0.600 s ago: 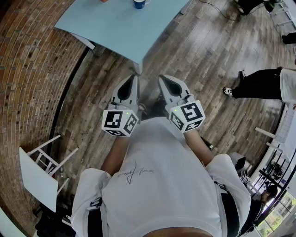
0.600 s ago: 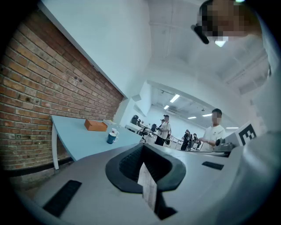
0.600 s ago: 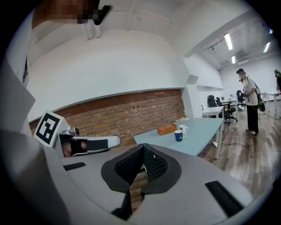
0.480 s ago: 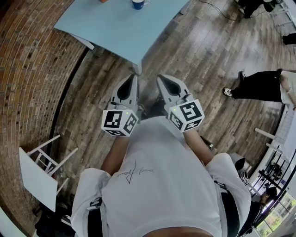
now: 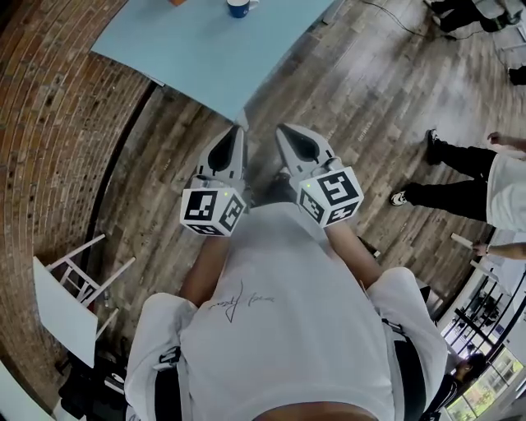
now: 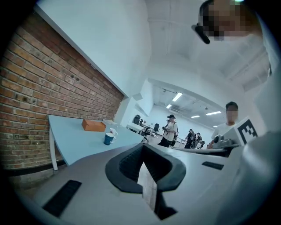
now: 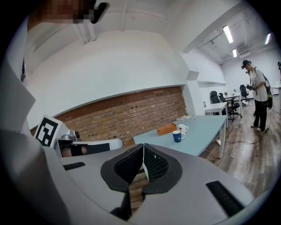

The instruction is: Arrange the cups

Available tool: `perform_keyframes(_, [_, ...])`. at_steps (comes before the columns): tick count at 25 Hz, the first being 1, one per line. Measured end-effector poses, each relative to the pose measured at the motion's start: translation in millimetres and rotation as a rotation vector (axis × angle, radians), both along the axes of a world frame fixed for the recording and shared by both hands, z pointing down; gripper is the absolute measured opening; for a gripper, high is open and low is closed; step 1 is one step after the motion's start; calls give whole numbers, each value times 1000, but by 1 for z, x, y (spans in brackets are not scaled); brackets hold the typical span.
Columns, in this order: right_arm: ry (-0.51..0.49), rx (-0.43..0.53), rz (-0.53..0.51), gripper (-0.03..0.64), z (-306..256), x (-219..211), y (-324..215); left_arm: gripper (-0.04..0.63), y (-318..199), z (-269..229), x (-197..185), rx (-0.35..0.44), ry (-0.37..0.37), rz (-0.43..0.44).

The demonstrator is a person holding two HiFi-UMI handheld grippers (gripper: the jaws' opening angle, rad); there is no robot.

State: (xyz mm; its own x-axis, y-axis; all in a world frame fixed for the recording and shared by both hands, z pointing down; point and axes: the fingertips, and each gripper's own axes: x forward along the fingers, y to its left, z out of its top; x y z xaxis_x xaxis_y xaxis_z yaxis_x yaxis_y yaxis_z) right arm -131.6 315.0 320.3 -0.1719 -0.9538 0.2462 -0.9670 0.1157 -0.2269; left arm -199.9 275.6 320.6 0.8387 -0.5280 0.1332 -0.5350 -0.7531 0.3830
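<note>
A blue cup stands on the light blue table at the top of the head view. From the left gripper view, the blue cup has a white cup just behind it and an orange-brown box further back. The right gripper view shows the same blue cup, white cup and box. My left gripper and right gripper are held side by side over the wooden floor, short of the table's near corner. Both are shut and hold nothing.
A brick wall runs along the left. A white chair stands on the floor at the lower left. A person's legs are on the floor at the right. Other people stand further back in the room.
Both grippers have edged a little closer to the table corner. The person at the right has stepped along the floor. The jaws stay shut.
</note>
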Motion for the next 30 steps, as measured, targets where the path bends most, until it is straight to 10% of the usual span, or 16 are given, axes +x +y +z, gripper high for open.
perform_keyframes(30, [-54, 27, -116, 21, -5, 96, -58, 8, -61, -14, 107, 42, 1, -68])
